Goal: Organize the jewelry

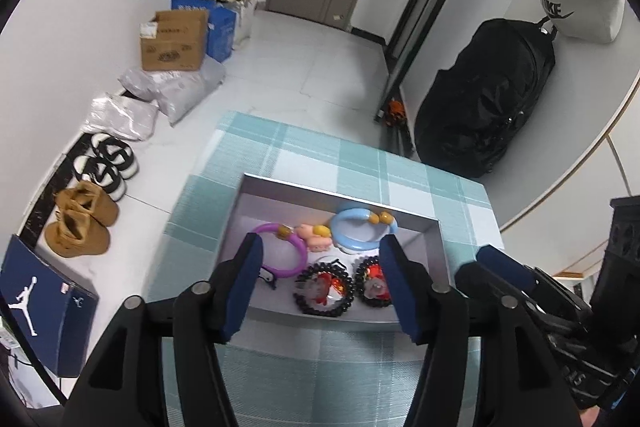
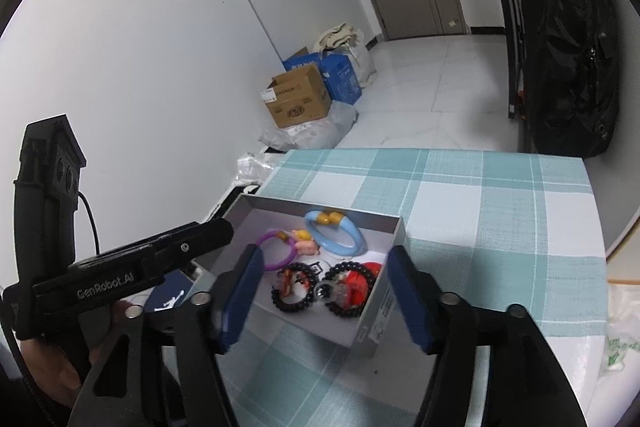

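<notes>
A shallow grey box sits on the teal checked tablecloth. Inside lie a purple bracelet, a light blue bracelet, a pink charm and two black beaded bracelets with red charms. My left gripper hovers open over the box's near side with nothing between its pads. My right gripper is also open and empty above the same box, over the black beaded bracelets. The purple bracelet and blue bracelet lie further back in the box.
The table's left edge drops to a white floor with shoes, a navy shoe box, plastic parcels and cardboard boxes. A black backpack stands beyond the far right corner. A plastic bag lies at the table's right.
</notes>
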